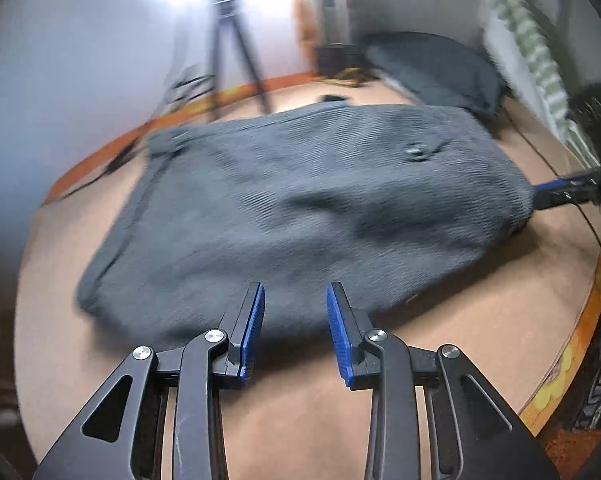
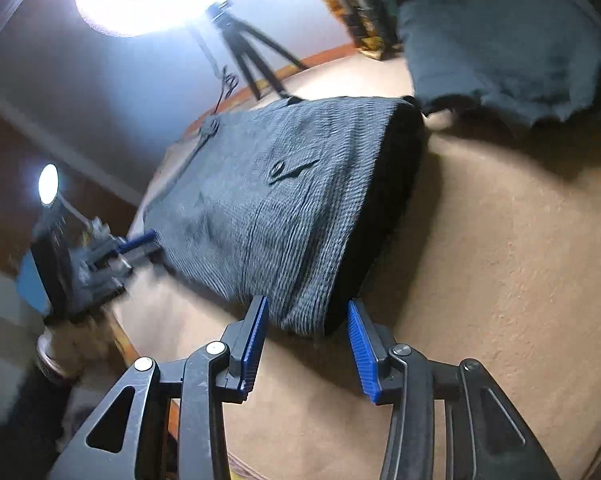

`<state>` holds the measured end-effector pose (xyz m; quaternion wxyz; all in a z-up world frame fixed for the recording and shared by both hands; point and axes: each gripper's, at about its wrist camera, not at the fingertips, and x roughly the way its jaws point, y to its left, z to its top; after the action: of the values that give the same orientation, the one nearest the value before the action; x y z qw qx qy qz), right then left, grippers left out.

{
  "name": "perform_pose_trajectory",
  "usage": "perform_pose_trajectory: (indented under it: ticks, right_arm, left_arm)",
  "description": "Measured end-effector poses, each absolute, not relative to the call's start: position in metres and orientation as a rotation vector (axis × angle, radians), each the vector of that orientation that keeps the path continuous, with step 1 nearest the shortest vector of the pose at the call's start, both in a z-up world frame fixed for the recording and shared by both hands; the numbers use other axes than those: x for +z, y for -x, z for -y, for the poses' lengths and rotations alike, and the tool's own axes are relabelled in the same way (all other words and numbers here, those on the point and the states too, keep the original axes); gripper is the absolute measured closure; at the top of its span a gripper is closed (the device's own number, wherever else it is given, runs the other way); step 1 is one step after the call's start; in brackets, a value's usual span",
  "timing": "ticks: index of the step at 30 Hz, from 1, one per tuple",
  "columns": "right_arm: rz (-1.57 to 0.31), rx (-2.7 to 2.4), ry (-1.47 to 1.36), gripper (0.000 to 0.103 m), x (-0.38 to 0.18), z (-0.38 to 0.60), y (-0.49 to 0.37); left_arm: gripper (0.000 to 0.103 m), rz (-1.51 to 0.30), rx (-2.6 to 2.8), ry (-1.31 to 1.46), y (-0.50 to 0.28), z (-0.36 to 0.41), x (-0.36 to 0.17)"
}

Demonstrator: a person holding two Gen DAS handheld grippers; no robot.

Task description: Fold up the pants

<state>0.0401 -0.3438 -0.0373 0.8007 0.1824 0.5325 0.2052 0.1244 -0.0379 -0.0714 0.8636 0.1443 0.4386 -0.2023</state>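
Grey corduroy pants (image 1: 300, 208) lie folded into a compact slab on the tan table, a button showing on top. My left gripper (image 1: 295, 300) is open, its blue pads just at the pants' near edge with nothing between them. My right gripper (image 2: 308, 312) is open too, its jaws either side of the near corner of the pants (image 2: 284, 208) without touching. The right gripper also shows in the left wrist view (image 1: 568, 190) at the pants' right end. The left gripper shows in the right wrist view (image 2: 136, 244) at their left edge.
A second dark garment (image 1: 432, 68) lies at the far right of the table (image 1: 480, 340), also seen in the right wrist view (image 2: 500, 44). A black tripod (image 1: 236, 52) stands beyond the far edge. The table's orange rim (image 1: 572, 352) runs on the right.
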Motion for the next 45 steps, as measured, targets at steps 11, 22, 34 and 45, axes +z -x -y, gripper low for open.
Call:
perform_pose_trajectory:
  ticks: [11, 22, 34, 45]
  right_arm:
    - [-1.198, 0.48, -0.607, 0.051, -0.065, 0.341, -0.049]
    - [-1.176, 0.436, -0.562, 0.082, -0.063, 0.336, -0.05]
    - [-1.179, 0.468, -0.613, 0.062, -0.064, 0.34, -0.051]
    - [-1.191, 0.456, -0.665, 0.06, -0.066, 0.351, -0.05]
  left_arm:
    - [0.073, -0.895, -0.295, -0.109, -0.157, -0.023, -0.066]
    - [0.071, -0.977, -0.181, -0.353, -0.171, -0.006, -0.106]
    - [0.071, -0.832, -0.384, -0.398, -0.172, 0.1, -0.075]
    - [0.07, -0.865, -0.392, -0.481, -0.188, 0.132, -0.107]
